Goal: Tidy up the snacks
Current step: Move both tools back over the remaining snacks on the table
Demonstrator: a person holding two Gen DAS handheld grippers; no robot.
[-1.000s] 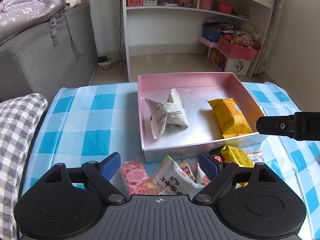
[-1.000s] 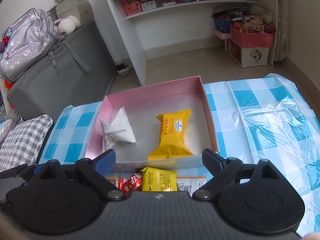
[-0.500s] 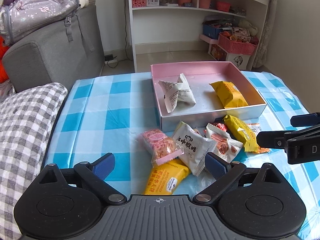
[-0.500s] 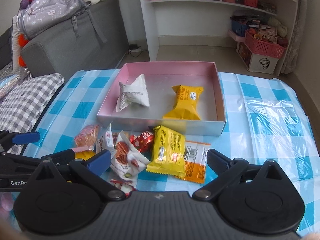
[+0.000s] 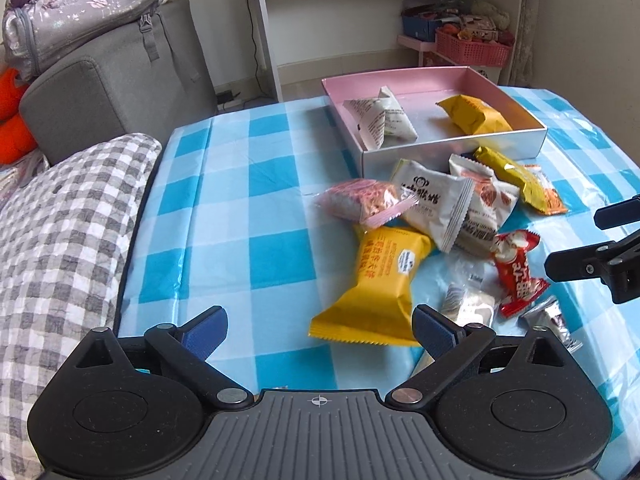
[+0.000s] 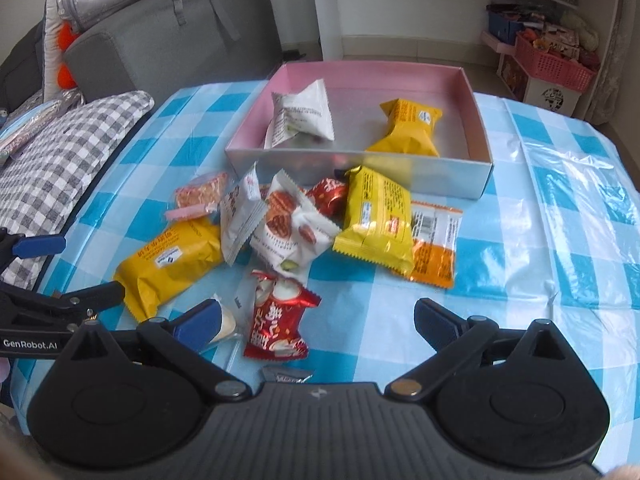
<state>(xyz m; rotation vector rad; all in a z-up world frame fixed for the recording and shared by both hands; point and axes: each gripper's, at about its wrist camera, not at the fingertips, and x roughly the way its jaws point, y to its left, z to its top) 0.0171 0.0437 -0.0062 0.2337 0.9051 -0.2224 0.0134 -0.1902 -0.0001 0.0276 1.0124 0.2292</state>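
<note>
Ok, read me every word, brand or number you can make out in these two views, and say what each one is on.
"GenRobot.AI": white letters on the side of the left gripper, seen from the right wrist.
Chinese characters on the white monkey-face packet, the red packet and the yellow packet: present, too blurred to quote.
Barcode and fine print on the orange packet: too small to read.

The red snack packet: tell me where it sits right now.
In the right wrist view, the red snack packet lies on the checked tablecloth, nearest the camera, between the right gripper's open fingers.
</note>
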